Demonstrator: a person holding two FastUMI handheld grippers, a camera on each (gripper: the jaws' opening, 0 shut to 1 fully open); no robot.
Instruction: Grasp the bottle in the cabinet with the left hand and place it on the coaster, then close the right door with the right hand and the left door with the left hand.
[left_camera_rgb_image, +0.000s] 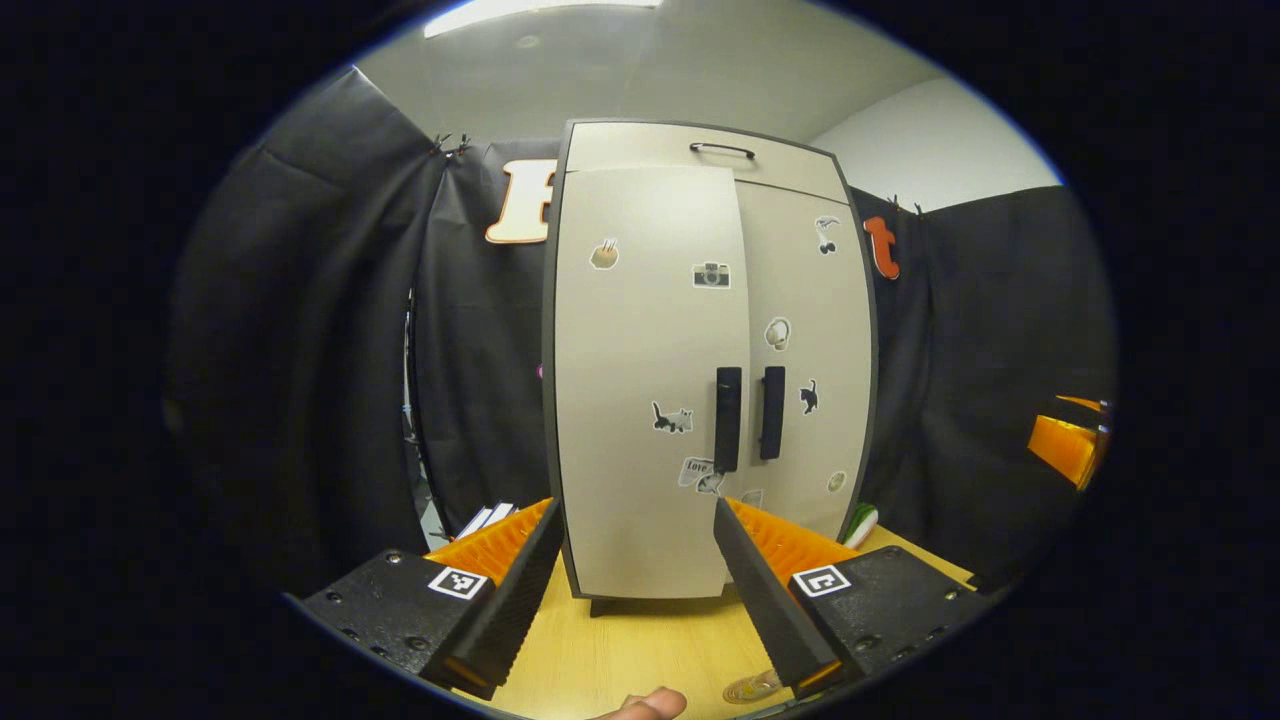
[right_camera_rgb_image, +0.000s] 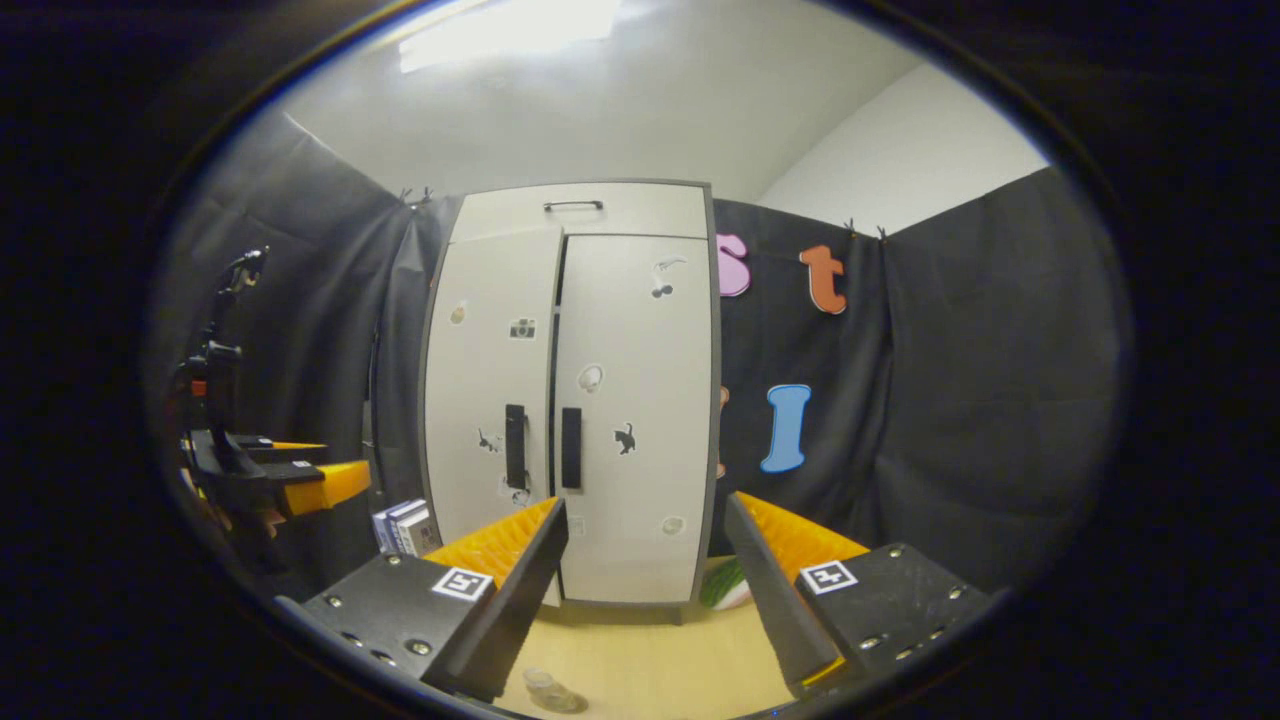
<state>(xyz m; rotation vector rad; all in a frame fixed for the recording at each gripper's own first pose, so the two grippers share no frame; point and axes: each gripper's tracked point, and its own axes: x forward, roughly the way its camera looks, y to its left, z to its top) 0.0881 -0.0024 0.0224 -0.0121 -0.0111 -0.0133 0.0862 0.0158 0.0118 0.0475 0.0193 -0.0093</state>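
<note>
Bottle, or what I take for it, is a small clear thing (right_camera_rgb_image: 547, 690) low on the tabletop (right_camera_rgb_image: 650, 670) in front of the cabinet (right_camera_rgb_image: 640, 400), out of it and apart from its foot. I cannot tell bottle from coaster there.

Both sets of tongs are open and hold nothing. The left tongs (left_camera_rgb_image: 636, 520) point straight at the cabinet, with the left door (left_camera_rgb_image: 640, 380) between their fingers and its upright handle (left_camera_rgb_image: 727, 418) just above the right finger. The right tongs (right_camera_rgb_image: 645, 510) face the right door (right_camera_rgb_image: 640, 400) from a little farther back.

So the relation that matters is door to frame. The right door looks flush. The left door may stand a touch proud of it, and if anything is left to do, I would judge it a short push from the left tongs, which are nearer and squarely before it.

The right gripper view shows a dark seam between the doors, and the left tongs off to the cabinet's left. The left gripper view shows a fingertip (left_camera_rgb_image: 650, 705) at the tabletop's near edge.
</note>
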